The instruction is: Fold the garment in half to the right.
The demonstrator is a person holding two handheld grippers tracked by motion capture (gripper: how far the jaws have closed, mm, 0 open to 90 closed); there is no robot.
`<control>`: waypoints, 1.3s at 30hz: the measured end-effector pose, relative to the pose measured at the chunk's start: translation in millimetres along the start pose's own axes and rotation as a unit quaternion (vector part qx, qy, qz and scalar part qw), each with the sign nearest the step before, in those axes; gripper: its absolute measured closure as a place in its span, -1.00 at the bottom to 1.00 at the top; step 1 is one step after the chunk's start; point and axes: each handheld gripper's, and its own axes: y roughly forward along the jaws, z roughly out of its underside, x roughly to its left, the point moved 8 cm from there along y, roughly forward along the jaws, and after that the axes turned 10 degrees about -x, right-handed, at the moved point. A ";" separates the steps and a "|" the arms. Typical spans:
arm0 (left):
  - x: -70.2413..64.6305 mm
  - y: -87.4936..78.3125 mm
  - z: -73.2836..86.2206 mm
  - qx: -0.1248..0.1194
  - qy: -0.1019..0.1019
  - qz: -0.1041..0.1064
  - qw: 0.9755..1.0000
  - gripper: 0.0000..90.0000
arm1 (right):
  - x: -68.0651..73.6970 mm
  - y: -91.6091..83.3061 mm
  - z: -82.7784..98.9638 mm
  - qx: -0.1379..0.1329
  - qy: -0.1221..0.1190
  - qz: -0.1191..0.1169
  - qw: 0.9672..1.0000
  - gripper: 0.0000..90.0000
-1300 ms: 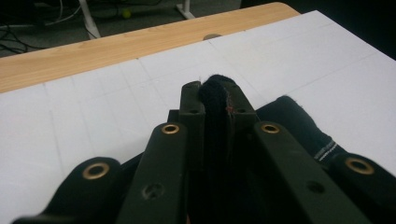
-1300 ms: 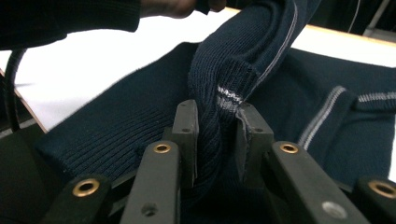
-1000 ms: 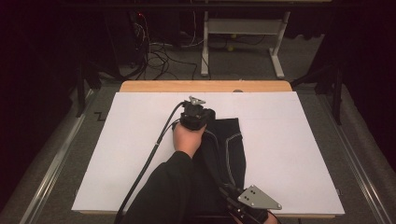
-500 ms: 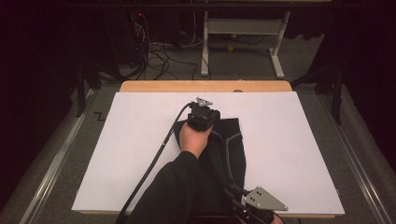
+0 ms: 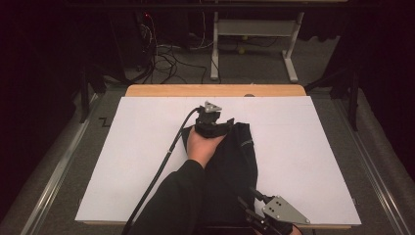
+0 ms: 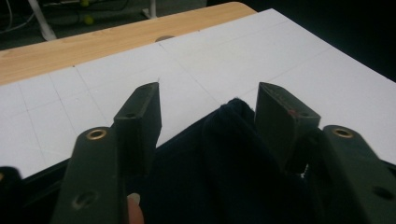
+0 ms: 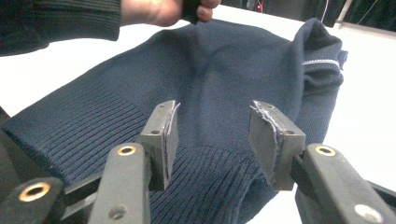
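A dark navy knitted sweater (image 5: pixel 235 161) lies on the white board (image 5: pixel 313 161), stretching from mid-table to the near edge. My left gripper (image 5: pixel 213 122) sits at its far end. Its jaws have just been opening and stand apart (image 6: pixel 208 100); a fold of the sweater (image 6: pixel 224 154) bulges up between them, free of the pads. My right gripper (image 5: pixel 254 215) is at the near edge. Its jaws have also just been opening (image 7: pixel 215 121), and they stand apart over the ribbed hem of the sweater (image 7: pixel 224 60) without pressing on it.
The wooden table top (image 5: pixel 215 90) shows beyond the far edge of the board. Behind it are a grey desk frame (image 5: pixel 254 44) and loose cables on the floor (image 5: pixel 166 58). Metal rails (image 5: pixel 58 171) run along both sides of the table.
Both hands have edged slightly to the right in the high view. The left gripper stays at the sweater's far end and the right one at the near edge.
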 end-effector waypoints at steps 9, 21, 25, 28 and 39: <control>18.2 -24.0 13.6 -0.004 -0.001 0.002 1.000 -0.35 | 2.1 2.3 0.9 0.004 0.000 -0.004 1.000 0.19; 39.0 -64.3 40.1 -0.012 -0.004 0.013 1.000 -0.43 | 3.5 4.6 1.7 0.005 0.000 -0.004 1.000 0.19; 46.1 -76.7 51.5 -0.011 -0.010 0.009 1.000 -0.46 | 3.7 4.9 2.0 0.006 -0.001 -0.003 1.000 0.20; 50.7 -85.6 58.1 -0.012 -0.015 0.007 1.000 -0.51 | 4.1 5.0 2.3 0.007 -0.002 -0.002 1.000 0.20; 60.4 -129.6 82.1 -0.022 -0.007 0.017 1.000 -0.66 | 5.2 6.0 2.7 0.007 -0.001 -0.004 1.000 0.22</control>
